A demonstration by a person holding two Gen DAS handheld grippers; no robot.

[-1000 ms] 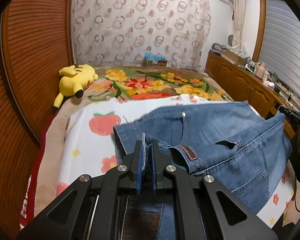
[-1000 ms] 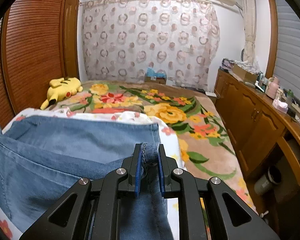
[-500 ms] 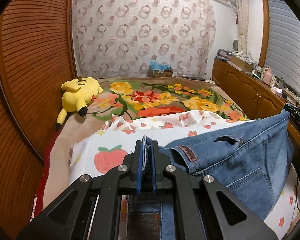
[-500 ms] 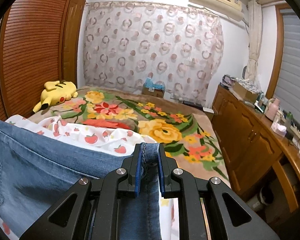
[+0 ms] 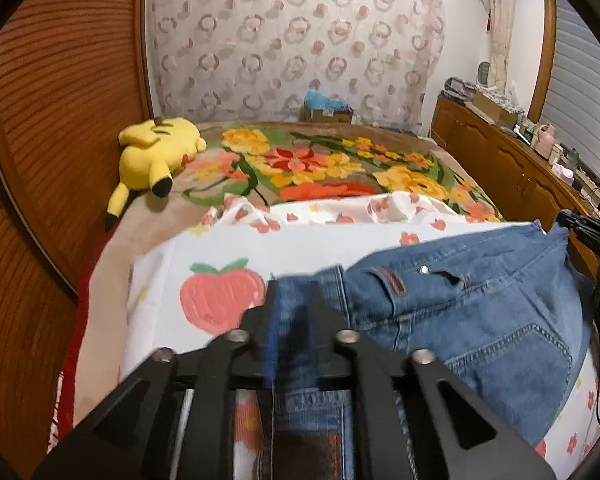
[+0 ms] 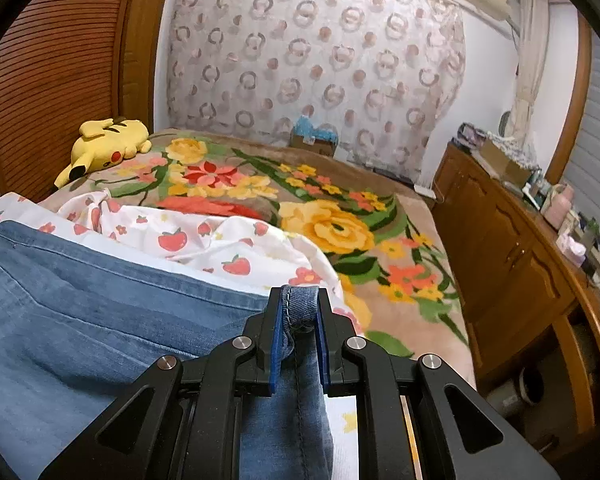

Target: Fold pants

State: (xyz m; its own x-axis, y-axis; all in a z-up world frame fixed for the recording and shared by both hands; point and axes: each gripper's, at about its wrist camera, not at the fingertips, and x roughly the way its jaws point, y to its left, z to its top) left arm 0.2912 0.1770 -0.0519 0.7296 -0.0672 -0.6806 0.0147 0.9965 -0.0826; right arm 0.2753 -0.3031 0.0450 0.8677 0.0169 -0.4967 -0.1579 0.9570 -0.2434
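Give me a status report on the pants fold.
Left tongs opening, denim between them. Right tongs clamped on jeans hem. Jeans lie on strawberry sheet. Nothing in the way.

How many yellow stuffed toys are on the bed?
1. The yellow stuffed toy lies on the flowered blanket at the far left of the bed, next to the wooden wall. Others could be hidden behind the jeans.

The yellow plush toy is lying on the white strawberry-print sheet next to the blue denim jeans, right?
Not quite. The yellow plush toy lies on the brown floral blanket by the slatted wooden wall, well beyond the white strawberry-print sheet and apart from the blue denim jeans. The right wrist view shows this.
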